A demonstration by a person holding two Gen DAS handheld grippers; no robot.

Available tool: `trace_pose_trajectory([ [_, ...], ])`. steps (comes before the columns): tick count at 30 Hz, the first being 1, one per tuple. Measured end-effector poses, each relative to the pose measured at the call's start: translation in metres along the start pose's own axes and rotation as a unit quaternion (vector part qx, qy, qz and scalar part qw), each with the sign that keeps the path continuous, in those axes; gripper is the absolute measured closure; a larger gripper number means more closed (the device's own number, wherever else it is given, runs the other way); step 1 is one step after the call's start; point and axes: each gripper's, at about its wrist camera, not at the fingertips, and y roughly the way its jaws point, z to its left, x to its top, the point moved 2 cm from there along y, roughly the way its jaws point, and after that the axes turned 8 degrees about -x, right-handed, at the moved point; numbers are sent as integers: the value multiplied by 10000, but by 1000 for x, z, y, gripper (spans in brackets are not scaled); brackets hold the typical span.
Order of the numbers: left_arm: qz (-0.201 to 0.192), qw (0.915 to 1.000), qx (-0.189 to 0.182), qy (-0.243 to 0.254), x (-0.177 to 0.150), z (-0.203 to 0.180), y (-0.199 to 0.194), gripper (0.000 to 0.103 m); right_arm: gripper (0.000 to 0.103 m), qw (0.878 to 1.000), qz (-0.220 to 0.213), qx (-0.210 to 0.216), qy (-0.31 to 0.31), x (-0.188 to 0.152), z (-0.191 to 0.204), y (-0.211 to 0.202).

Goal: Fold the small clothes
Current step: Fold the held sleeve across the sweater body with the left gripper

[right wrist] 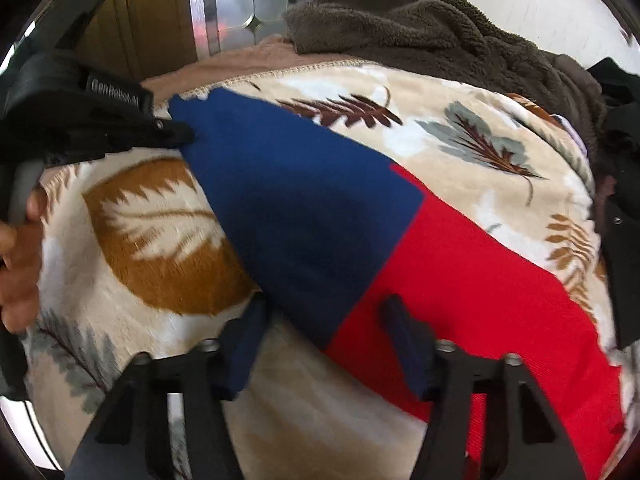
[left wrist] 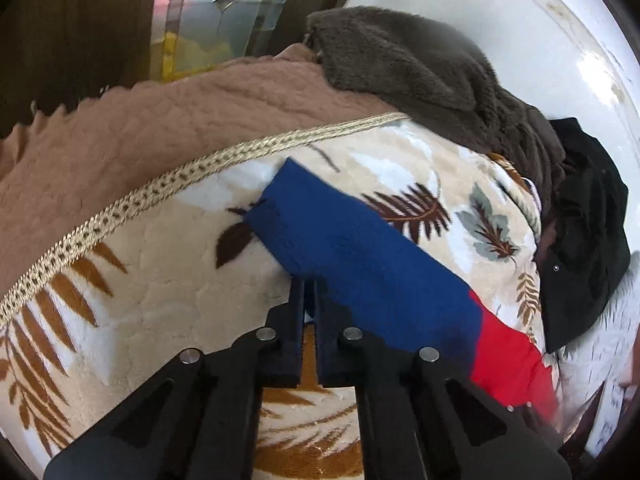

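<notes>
Lying diagonally across the leaf-print blanket (right wrist: 152, 248), the blue-and-red garment (right wrist: 304, 216) is pinched at its blue end by the left gripper (left wrist: 307, 286), anchoring it, while the right gripper (right wrist: 324, 332), jaws spread, straddles the colour seam, likely for folding.

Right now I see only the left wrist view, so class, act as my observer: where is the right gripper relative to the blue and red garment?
Observer: The right gripper sits at the near edge of the blue and red garment, jaws apart, straddling the line where blue meets red.
Operator: Is it gripping?
Observer: No. One finger lies over the red part, and the other is beside the cloth, over the leaf-print blanket.
Operator: And my left gripper from there?
Observer: The left gripper is shut on the edge of the blue end, and a hand holds it.
</notes>
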Motion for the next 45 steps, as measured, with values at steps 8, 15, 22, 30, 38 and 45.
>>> trace_pose_trajectory([
  [8,-342,9973,-652,-18,9,-24,-27,101,98,9979,-356,234,495,-6,-21,-36],
  [15,-422,9901,-1205,575,-5,-93,-52,103,98,9889,-633,489,1253,-27,-53,-68],
  [22,-402,9711,-1848,1457,-33,-195,-83,103,98,9566,-1043,774,2609,-73,-117,-106],
  [30,26,9361,-2450,2522,-113,-300,-92,103,91,9148,-1024,852,3813,-167,-178,-128],
  [38,544,8948,-2233,3827,-233,-361,-77,103,62,8793,-547,482,4707,-270,-240,-134],
  [45,648,8759,-2088,4301,-248,-379,-116,103,58,8715,-873,326,4815,-299,-266,-160],
])
